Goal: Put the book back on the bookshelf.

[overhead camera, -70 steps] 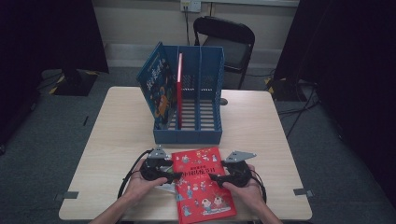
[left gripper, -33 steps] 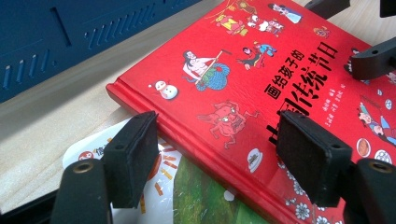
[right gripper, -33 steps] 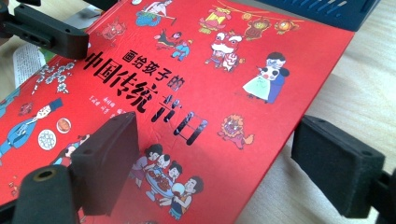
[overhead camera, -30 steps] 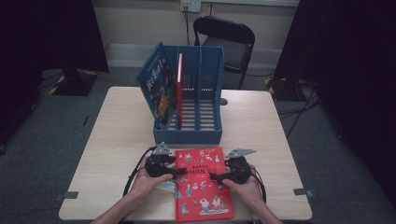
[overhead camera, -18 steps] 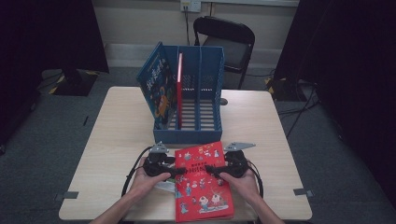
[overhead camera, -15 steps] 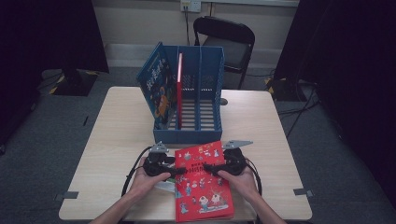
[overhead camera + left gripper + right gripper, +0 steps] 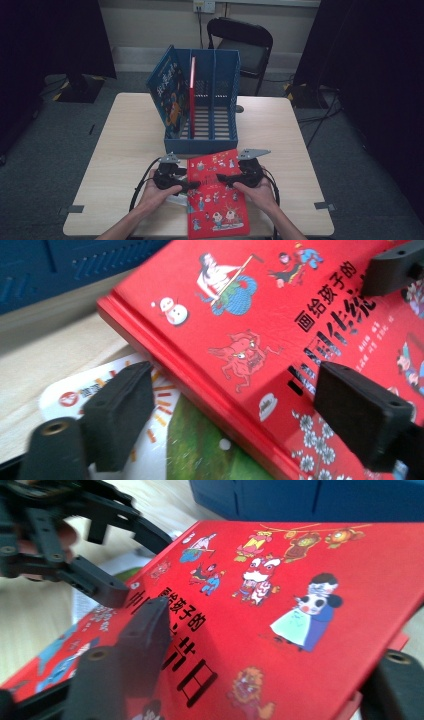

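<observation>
Red picture book (image 7: 216, 192) lies near the front edge of the pale wood worktop (image 7: 280, 130), its far end tilted up toward the blue file rack (image 7: 202, 107) just behind it. The left gripper (image 7: 186, 184) straddles the book's spine edge, one jaw over the cover and one below beside the spine, with the jaws spread and not pinching. Under that edge a thinner booklet with a white, orange and green cover (image 7: 165, 440) lies flat on the worktop. The right gripper (image 7: 223, 179) has one jaw on the cover and the other under the book's right edge; whether it clamps the book I cannot tell. In the rack's left compartments stand a blue picture book (image 7: 167, 95), leaning outward, and a thin red book (image 7: 192, 95), upright; the other compartments show bare slats. A black folding chair (image 7: 245, 45) stands beyond the far side of the worktop, on grey carpet, with dark curtains at both sides of the room and a socket (image 7: 204, 6) on the pale back wall.
</observation>
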The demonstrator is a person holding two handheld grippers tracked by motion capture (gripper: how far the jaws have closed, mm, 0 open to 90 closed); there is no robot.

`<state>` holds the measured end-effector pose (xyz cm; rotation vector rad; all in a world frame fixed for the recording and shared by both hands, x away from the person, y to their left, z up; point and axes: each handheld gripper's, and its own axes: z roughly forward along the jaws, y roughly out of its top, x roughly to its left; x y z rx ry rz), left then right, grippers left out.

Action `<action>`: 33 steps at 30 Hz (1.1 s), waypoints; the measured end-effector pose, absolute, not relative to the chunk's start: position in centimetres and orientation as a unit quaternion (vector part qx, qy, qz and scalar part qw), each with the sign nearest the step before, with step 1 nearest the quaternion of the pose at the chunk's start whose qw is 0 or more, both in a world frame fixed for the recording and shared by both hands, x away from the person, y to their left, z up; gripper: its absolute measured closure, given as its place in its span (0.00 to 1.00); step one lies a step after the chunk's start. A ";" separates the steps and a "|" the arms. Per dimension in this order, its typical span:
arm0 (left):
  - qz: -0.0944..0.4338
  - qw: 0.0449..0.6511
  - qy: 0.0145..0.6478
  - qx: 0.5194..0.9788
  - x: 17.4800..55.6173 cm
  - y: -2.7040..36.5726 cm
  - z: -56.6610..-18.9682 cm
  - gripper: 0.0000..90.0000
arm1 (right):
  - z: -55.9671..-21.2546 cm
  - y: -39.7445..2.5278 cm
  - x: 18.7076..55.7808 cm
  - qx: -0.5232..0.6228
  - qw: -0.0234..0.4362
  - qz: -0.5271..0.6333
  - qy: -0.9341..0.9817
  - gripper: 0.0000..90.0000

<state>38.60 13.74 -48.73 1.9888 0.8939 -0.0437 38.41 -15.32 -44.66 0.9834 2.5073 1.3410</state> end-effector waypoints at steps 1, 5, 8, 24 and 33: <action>-0.021 0.465 0.362 0.807 38.7 13.8 -48.8 0.17 | -44.5 -15.4 38.3 0.321 0.070 0.448 0.832 0.40; -0.030 0.471 0.360 0.805 38.7 13.7 -48.8 0.16 | -44.2 -15.4 38.0 0.315 0.074 0.451 0.831 0.43; -0.046 0.479 0.364 0.797 38.8 13.7 -48.9 0.15 | -43.9 -15.4 37.9 0.307 0.079 0.461 0.829 0.47; -0.095 0.499 0.353 0.785 39.3 14.1 -48.6 0.21 | -43.1 -15.1 37.5 0.299 0.080 0.473 0.825 0.52; -0.080 0.514 0.349 0.779 39.0 14.6 -47.6 0.34 | -42.7 -15.6 37.6 0.317 0.073 0.474 0.818 0.52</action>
